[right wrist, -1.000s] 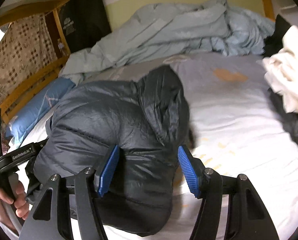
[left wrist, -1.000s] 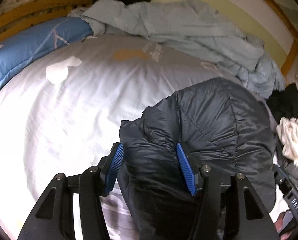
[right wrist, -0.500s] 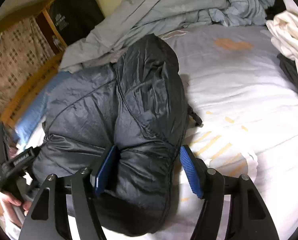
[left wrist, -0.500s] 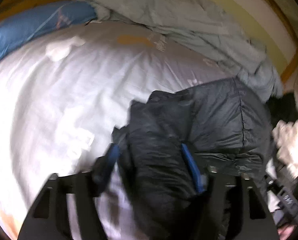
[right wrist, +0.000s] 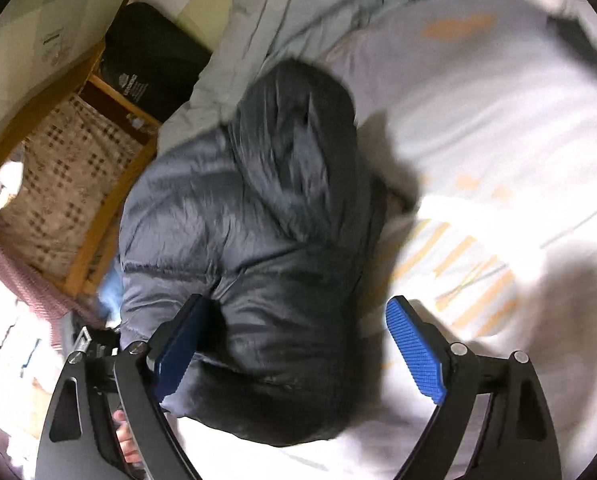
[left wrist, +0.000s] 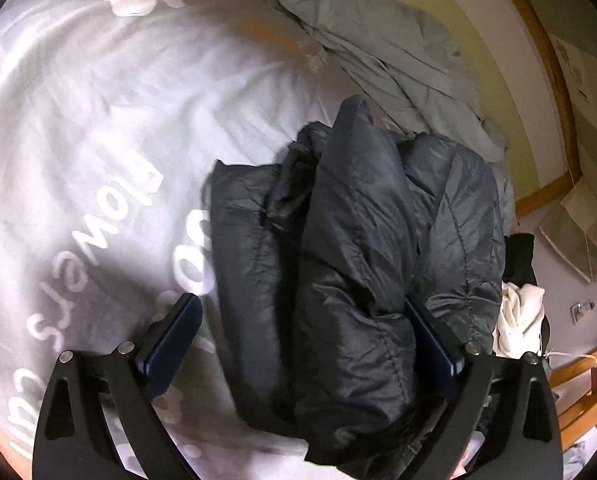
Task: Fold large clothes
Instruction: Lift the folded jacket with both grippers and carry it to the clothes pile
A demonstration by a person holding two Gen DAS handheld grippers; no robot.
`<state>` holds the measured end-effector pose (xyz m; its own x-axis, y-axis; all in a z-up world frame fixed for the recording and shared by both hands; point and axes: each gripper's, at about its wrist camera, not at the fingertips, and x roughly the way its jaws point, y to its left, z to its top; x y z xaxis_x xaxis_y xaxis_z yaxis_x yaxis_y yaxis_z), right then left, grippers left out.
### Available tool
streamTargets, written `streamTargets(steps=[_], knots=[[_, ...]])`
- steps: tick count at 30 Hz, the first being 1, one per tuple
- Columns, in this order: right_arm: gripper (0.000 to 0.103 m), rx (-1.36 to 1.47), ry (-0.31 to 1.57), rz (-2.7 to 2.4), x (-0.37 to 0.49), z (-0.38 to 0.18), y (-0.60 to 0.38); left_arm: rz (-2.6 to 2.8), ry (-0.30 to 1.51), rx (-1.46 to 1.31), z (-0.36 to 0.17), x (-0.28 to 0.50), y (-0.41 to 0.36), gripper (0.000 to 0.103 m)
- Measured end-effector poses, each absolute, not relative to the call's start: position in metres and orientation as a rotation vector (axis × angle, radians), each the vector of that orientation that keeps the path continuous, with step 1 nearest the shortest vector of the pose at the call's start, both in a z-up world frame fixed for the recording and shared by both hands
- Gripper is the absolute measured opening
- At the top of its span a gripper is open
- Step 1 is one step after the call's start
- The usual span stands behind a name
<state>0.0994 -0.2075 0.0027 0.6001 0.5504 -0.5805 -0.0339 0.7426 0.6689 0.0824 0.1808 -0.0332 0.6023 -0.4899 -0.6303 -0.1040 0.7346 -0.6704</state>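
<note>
Left wrist view: the dark puffer jacket [left wrist: 362,264] lies bundled on the white printed bed sheet [left wrist: 90,128], its long axis running from the camera away toward the crumpled pale-blue duvet [left wrist: 382,52] at the far side of the bed. It is doubled into thick lengthwise rolls, with a peaked fold at the far end. The left tongs [left wrist: 310,344] are spread wide: the right pad is pressed into the jacket's side, the left pad stands apart over bare sheet, so the near end of the jacket sits between them but nearer the right one. They grip nothing.

In the right wrist view the jacket [right wrist: 258,232] stretches from the near edge up and away, its rounded hood end pointing toward the duvet [right wrist: 298,16], near the wooden bed frame [right wrist: 110,196]. The right tongs [right wrist: 294,344] also stand wide; the left pad touches the jacket's near end, the right pad is clear of it above the sheet [right wrist: 498,128], with a gap between pad and cloth.

Compared with a second ago, both sets of tongs have opened much further and no longer squeeze the jacket. Both cameras have tipped steeply downward, the jacket looks more rolled and upright in the left view, and motion blur smears the right view. A white garment [left wrist: 518,316] lies beyond the jacket at the right.
</note>
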Motion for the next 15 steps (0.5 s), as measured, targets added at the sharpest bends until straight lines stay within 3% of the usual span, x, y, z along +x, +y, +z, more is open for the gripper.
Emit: streamTargets(steps=[3,5,7,10,15], knots=[[0.091,0.697,0.876,0.404,0.105,-0.009,-0.2,-0.269,0.895,-0.734,-0.034,0.081,0.176,0.097],[0.079,0.663,0.87,0.425,0.107,-0.009,-0.191,-0.34,0.891,-0.762,-0.036,0.086,0.17,0.066],[0.06,0.631,0.859,0.405,0.106,-0.005,-0.187,-0.357,0.884,-0.814,-0.038,0.089,0.168,0.047],[0.045,0.56,0.806,0.397,0.099,0.009,-0.184,-0.33,0.827,-0.664,-0.017,0.081,0.152,0.037],[0.042,0.365,0.71,0.32,0.079,0.057,-0.178,-0.347,0.73,-0.473,0.016,0.064,0.117,0.034]])
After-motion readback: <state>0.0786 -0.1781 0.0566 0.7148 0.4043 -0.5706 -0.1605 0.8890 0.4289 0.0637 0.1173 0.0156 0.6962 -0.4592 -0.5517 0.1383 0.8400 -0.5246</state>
